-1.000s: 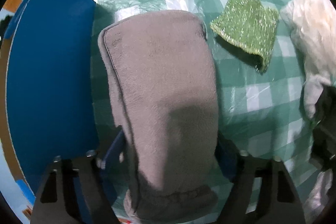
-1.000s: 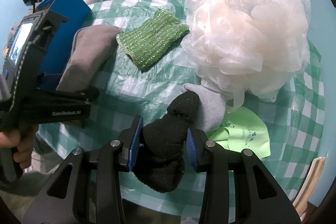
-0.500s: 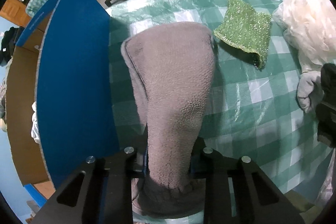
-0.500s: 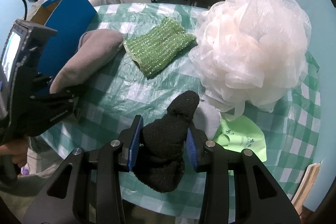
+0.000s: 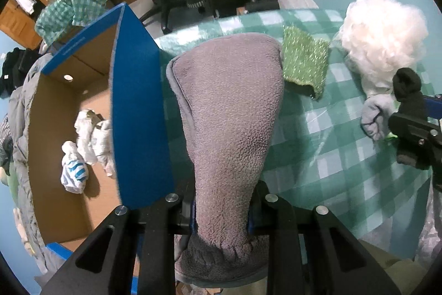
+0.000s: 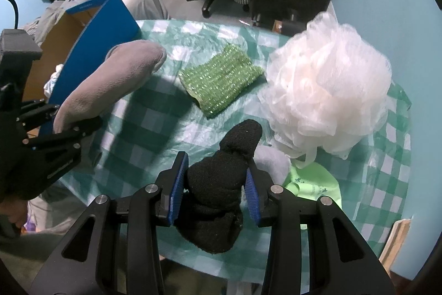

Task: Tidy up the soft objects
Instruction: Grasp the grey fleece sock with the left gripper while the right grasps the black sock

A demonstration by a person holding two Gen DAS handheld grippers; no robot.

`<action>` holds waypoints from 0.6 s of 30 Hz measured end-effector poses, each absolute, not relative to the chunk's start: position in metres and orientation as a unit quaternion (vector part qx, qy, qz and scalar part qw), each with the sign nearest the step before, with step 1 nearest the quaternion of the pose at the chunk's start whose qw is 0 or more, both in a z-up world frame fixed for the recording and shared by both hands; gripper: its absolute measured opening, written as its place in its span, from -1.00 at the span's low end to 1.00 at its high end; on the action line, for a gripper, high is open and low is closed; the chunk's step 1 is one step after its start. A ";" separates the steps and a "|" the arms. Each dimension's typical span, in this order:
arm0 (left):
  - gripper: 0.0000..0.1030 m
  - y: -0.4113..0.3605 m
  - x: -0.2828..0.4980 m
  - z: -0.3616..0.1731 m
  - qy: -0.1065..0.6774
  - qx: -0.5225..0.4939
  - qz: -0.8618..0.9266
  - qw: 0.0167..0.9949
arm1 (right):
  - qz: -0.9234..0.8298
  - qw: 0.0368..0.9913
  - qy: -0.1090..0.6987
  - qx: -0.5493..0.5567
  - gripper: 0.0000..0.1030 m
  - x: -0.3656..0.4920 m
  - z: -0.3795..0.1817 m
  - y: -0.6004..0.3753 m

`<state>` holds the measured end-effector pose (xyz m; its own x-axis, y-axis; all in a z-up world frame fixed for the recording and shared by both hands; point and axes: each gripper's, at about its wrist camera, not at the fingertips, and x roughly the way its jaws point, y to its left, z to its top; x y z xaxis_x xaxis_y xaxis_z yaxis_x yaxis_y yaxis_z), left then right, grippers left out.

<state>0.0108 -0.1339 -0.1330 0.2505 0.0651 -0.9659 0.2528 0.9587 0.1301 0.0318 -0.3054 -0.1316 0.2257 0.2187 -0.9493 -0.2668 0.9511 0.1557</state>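
Two socks are held, one in each gripper.
A grey sock [image 5: 229,129] is clamped by the left gripper [image 5: 221,214], whose jaws have just been closing, beside the blue box [image 5: 138,115]; a black sock [image 6: 221,184] is pinched by the right gripper [image 6: 214,188] above the checked cloth [image 6: 154,112].

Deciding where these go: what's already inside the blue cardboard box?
Inside the blue cardboard box, a few white soft items, one blue-striped, lie on the floor. Its near wall hides the rest.
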 end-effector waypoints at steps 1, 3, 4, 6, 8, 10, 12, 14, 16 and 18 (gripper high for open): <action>-0.51 -0.129 0.009 -0.126 0.606 0.127 -0.061 0.783 | 0.158 0.784 0.600 -0.021 -0.26 0.032 -0.127 -0.303; -0.51 -0.125 0.007 -0.117 0.601 0.122 -0.064 0.788 | 0.160 0.786 0.597 -0.022 -0.26 0.032 -0.123 -0.301; -0.51 -0.123 0.007 -0.114 0.598 0.120 -0.064 0.789 | 0.162 0.786 0.596 -0.022 -0.26 0.032 -0.119 -0.299; -0.51 -0.119 0.006 -0.105 0.590 0.120 -0.068 0.796 | 0.166 0.788 0.593 -0.022 -0.26 0.031 -0.115 -0.297; -0.51 -0.116 0.009 -0.105 0.583 0.121 -0.070 0.800 | 0.169 0.789 0.590 -0.023 -0.26 0.031 -0.111 -0.293; -0.51 -0.113 0.009 -0.099 0.579 0.118 -0.071 0.804 | 0.172 0.791 0.587 -0.025 -0.26 0.031 -0.106 -0.289; -0.51 -0.108 0.008 -0.093 0.577 0.114 -0.071 0.805 | 0.176 0.792 0.584 -0.026 -0.26 0.032 -0.100 -0.285; -0.51 -0.102 0.008 -0.087 0.574 0.111 -0.068 0.808 | 0.183 0.793 0.580 -0.019 -0.26 0.033 -0.095 -0.281; -0.51 -0.095 0.007 -0.080 0.569 0.106 -0.065 0.813 | 0.187 0.794 0.578 -0.015 -0.26 0.033 -0.090 -0.279; -0.51 -0.088 0.006 -0.074 0.566 0.103 -0.061 0.815 | 0.189 0.796 0.575 -0.023 -0.26 0.033 -0.085 -0.274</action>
